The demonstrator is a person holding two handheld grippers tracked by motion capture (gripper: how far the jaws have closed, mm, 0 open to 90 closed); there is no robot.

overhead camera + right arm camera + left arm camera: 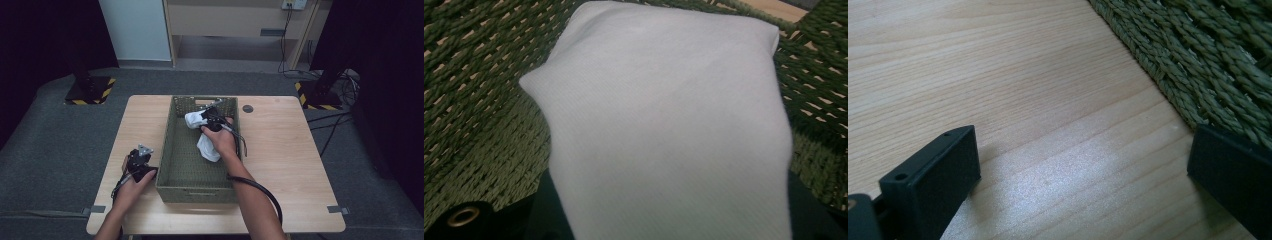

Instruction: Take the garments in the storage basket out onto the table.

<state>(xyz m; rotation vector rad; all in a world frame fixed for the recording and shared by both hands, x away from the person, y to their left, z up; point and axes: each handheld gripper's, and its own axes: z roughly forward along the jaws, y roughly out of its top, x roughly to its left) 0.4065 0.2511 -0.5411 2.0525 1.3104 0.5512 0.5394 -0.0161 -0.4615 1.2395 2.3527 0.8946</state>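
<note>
A person's two forearms reach in from the near edge of a pale wooden table [280, 165]. The left gripper [141, 159] rests on the table just left of a green woven basket [172, 150]; in the left gripper view its jaws stand wide apart over bare wood, with nothing between them, and the basket's wall [1198, 60] runs close beside the right-hand jaw. Farther in, the right gripper [206, 119] is inside the basket near its far wall, clamped on a white cloth [196, 120]. Part of the cloth bunches beyond the gripper, and part hangs down beneath the hand toward the basket floor. In the right gripper view the cloth [664, 125] drapes over the jaws and hides them, with green weave behind it. Beyond the basket, a small dark disc [247, 108] sits near the table's far edge.
</note>
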